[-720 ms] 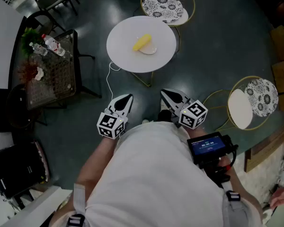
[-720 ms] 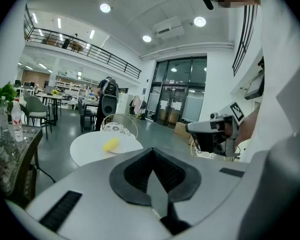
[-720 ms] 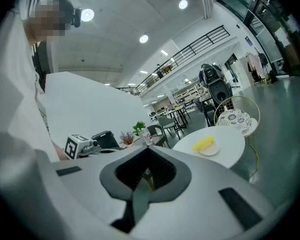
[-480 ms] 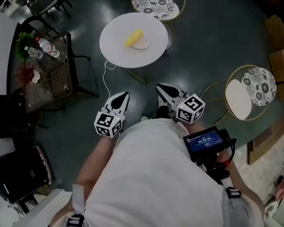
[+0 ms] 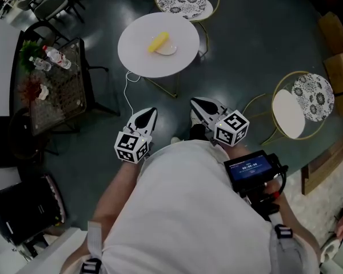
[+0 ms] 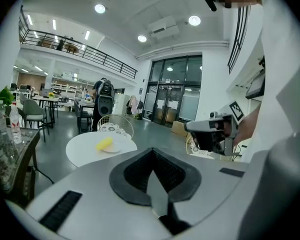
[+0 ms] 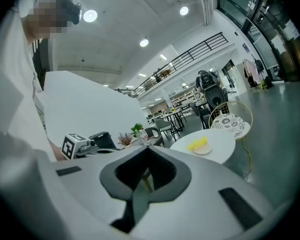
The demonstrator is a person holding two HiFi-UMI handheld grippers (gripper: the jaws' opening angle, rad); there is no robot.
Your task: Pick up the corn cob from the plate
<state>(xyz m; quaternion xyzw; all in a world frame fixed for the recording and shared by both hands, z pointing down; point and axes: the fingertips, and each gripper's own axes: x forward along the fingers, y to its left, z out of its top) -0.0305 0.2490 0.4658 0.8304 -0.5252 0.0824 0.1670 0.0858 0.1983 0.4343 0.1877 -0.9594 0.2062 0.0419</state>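
Observation:
A yellow corn cob point(image 5: 158, 41) lies across a small white plate point(image 5: 168, 50) on a round white table point(image 5: 138, 56) well ahead of me. Both grippers hang close to my body, far short of the table. My left gripper point(image 5: 150, 112) is shut with nothing in it, and my right gripper point(image 5: 196, 102) also looks shut and empty. In the left gripper view the corn cob point(image 6: 104, 143) sits on the plate point(image 6: 115, 148) beyond the shut left gripper point(image 6: 152, 160). The right gripper view shows the corn cob point(image 7: 197, 144) to the right of the right gripper point(image 7: 146, 156).
A gold-framed chair with a patterned cushion point(image 5: 186, 0) stands behind the table, another chair point(image 5: 302, 106) at the right. A dark side table point(image 5: 57, 90) with bottles and plants stands at the left. A white cable point(image 5: 127, 96) runs down from the table. Cardboard boxes point(image 5: 338, 67) line the right edge.
The table with the corn cob has slid a little up and left in the head view. Both grippers have kept their places by my body and stayed shut.

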